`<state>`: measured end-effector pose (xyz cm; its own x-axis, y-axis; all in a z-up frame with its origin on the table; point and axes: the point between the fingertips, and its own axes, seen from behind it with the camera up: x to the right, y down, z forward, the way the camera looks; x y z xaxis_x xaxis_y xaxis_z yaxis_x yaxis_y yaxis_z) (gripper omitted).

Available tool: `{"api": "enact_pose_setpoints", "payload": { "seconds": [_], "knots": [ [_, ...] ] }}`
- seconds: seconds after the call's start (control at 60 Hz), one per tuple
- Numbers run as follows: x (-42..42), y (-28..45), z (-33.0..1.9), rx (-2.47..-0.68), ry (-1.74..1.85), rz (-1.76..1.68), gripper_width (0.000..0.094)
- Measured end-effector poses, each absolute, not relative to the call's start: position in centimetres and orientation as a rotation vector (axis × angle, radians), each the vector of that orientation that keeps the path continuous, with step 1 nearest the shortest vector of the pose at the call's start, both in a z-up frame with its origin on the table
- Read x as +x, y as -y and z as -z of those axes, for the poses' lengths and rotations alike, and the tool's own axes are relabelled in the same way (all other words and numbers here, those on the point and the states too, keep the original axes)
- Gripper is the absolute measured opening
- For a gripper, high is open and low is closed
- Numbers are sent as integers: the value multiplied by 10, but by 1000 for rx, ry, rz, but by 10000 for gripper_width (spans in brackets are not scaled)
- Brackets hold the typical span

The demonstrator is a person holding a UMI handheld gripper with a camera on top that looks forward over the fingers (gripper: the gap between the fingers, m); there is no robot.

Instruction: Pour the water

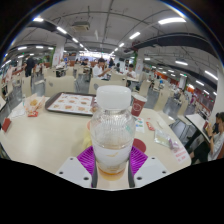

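A clear plastic bottle (111, 132) with a white cap stands upright between my fingers, filling the middle of the gripper view. Both purple pads (86, 158) press against its lower sides, so my gripper (111, 165) is shut on the bottle. The bottle's base is hidden behind the fingers, and I cannot tell whether it rests on the table or hangs above it. Just right of the bottle sits a small red cup (139, 146) on the light table (45, 135).
A tray with a printed sheet (72, 102) lies beyond the bottle to the left. A red paper cup (137, 105) stands farther back on the right. A person (215, 138) sits at the table's right side. More tables and people fill the hall behind.
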<state>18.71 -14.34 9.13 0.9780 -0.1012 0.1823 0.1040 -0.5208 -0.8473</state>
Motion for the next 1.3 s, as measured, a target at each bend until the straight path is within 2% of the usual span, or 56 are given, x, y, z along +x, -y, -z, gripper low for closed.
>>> {"api": "enact_pose_setpoints", "payload": {
  "seconds": [0.233,0.433,0.567,0.783,0.95,1.017,1.133,1.2,1.3],
  "knots": [
    [287,97,-163,-2022,363,914,410],
    [313,40,-210,-1738,899,1489,410],
    [298,11,-211,-1481,1238,1742,410],
    [279,-11,-178,-1229,1559,1878,410],
    [286,-8,-170,-1318,1497,1790,408],
    [290,-6,-174,-1418,1406,1697,404],
    [294,0,-188,-1641,1102,1382,411],
    [295,3,-205,-1714,902,1181,409],
    [299,6,-210,-1837,619,885,410]
  ]
}}
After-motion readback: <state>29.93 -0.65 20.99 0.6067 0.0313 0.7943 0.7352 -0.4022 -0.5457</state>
